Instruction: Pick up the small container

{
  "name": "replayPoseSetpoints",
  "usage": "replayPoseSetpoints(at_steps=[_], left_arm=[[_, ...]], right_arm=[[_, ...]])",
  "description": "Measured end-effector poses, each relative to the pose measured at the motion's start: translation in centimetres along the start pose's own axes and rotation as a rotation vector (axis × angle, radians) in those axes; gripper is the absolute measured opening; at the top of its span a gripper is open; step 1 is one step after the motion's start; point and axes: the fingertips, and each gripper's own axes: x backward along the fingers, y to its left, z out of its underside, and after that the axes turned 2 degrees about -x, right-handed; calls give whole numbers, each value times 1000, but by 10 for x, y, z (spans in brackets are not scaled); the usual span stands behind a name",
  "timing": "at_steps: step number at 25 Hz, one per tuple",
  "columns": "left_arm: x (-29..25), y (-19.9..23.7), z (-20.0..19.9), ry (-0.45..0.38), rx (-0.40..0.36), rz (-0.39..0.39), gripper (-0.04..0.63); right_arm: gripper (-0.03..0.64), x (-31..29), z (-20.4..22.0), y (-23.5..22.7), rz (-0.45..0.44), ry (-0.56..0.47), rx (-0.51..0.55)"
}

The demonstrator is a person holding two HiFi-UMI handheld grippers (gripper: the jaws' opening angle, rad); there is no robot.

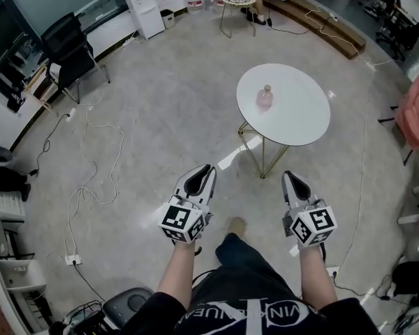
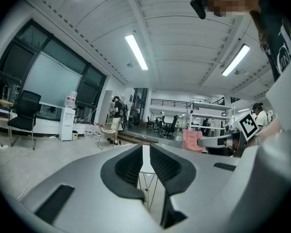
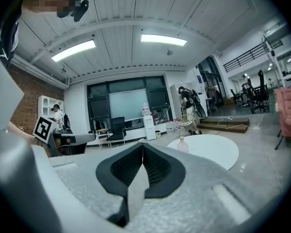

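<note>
Head view: one round white worktop (image 1: 304, 121) on thin gold legs, bearing one small container (image 1: 265, 96), pink, upright, left of the worktop's middle. One left tool (image 1: 205, 173) and one right tool (image 1: 292, 179), each with a marker cube at the rear, are held side by side over the grey floor (image 1: 160, 117), short of the worktop and well apart from the small container. Also listed: a black chair (image 1: 70, 53), a white water dispenser (image 1: 144, 7), loose cables (image 1: 91, 180) on the floor, and a second small round table (image 1: 236, 0) at the far end. Left gripper view: left tool (image 2: 143, 148) with jaws drawn together to a thin slit, nothing between them; the worktop's legs (image 2: 149, 191) show through the slit, and the right tool (image 2: 218, 141) shows at the right edge. Right gripper view: right tool (image 3: 142, 147) with jaws pressed fully together, nothing between them; the small container (image 3: 183, 143) stands on the worktop (image 3: 213, 152) ahead and a little to the right of the jaw tips, untouched; the left tool (image 3: 75, 139) shows at the left, with the water dispenser (image 3: 148, 125) and chair (image 3: 117, 128) by the far wall.
</note>
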Motion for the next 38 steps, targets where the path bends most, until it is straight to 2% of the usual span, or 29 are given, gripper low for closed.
replayPoseSetpoints(at_steps=[6,17,24,30,34,38], left_arm=[[-38,25,-14,6,-6,9,44],[-93,66,-23,5,-17,-2,44],[-102,82,-20,15,12,-27,44],[-101,91,-11,40,15,-27,44],[-117,101,-2,59,26,-1,44],[-152,101,5,70,37,62,44]], right_arm=[[6,-43,-14,-14,-34,-5,-22],[6,-104,-17,-53,-31,21,-53],[6,-123,-22,-60,-43,34,-54],[6,-126,-8,-60,-31,50,-80],[6,-137,-2,-64,-7,54,-103],[6,-147,0,-82,32,67,-101]])
